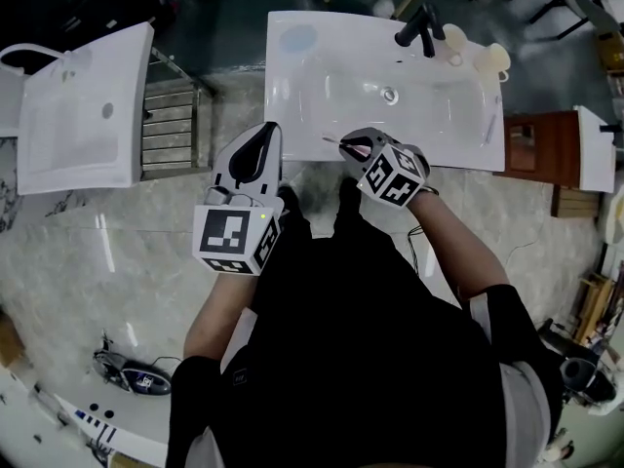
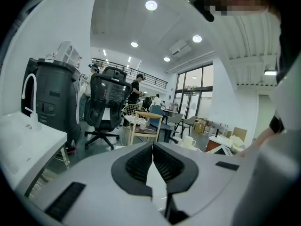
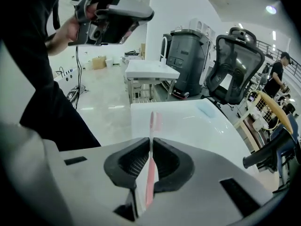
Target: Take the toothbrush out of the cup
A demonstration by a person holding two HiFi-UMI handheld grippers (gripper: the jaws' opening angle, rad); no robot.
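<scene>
A pink toothbrush (image 3: pixel 151 126) is clamped between the pads of my right gripper (image 3: pixel 150 147), which is shut on its handle; the brush head sticks out past the jaws. In the head view that gripper (image 1: pixel 349 145) hovers at the front rim of the white sink (image 1: pixel 322 86), with the toothbrush (image 1: pixel 331 140) pointing left. Two cream cups (image 1: pixel 495 58) stand at the sink's back right corner, far from both grippers. My left gripper (image 1: pixel 269 132) is held in front of the sink's left front corner. Its jaws (image 2: pixel 153 149) are shut with nothing between them.
A black faucet (image 1: pixel 419 25) stands at the back of the sink. A second white basin (image 1: pixel 83 105) stands to the left, a slatted shelf (image 1: pixel 171 125) between them. A wooden cabinet (image 1: pixel 536 144) is at the right. Office chairs (image 2: pixel 106 102) and people stand beyond.
</scene>
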